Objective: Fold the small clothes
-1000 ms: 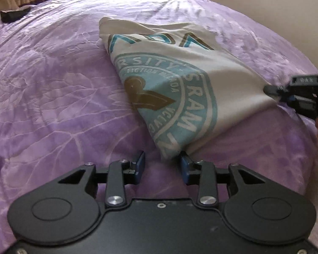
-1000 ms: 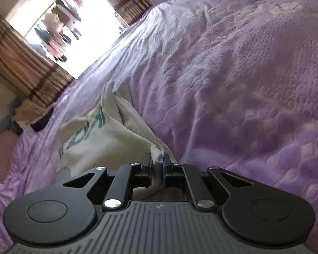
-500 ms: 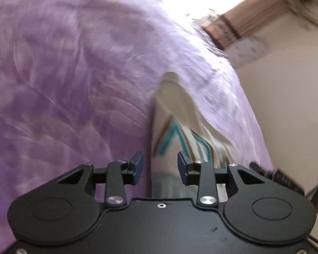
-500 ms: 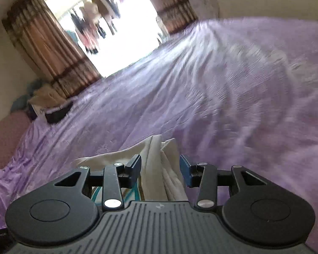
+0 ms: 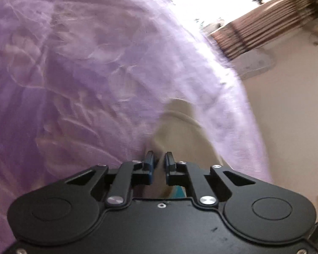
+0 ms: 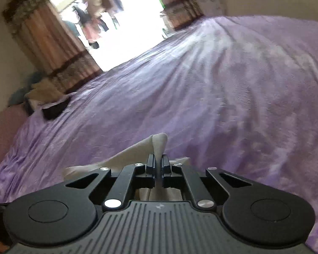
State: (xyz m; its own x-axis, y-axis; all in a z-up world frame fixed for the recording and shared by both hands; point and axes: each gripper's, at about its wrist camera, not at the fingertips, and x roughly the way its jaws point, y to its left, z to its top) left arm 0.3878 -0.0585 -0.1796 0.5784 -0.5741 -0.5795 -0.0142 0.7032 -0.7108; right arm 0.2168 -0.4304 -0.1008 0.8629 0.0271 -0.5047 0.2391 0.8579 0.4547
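The cream T-shirt [image 5: 180, 131] with a teal print lies folded on the purple bedspread [image 5: 74, 84]. My left gripper [image 5: 159, 158] has its jaws nearly closed on the shirt's edge; cloth runs between the fingers. My right gripper [image 6: 158, 160] is shut on a fold of the same cream shirt [image 6: 159, 141], which sticks up between the pads. Most of the shirt is hidden below both gripper bodies.
The purple bedspread [image 6: 222, 95] stretches far ahead. A dark box with clothes [image 6: 53, 108] sits at the bed's far left edge. Brown curtains [image 6: 53, 48] frame a bright window. A cream wall [image 5: 290, 105] borders the bed on the right.
Both grippers moved over the shirt's edge and closed on it; half a second ago both were open. The right had let go of its earlier pinch. The views tilted up.
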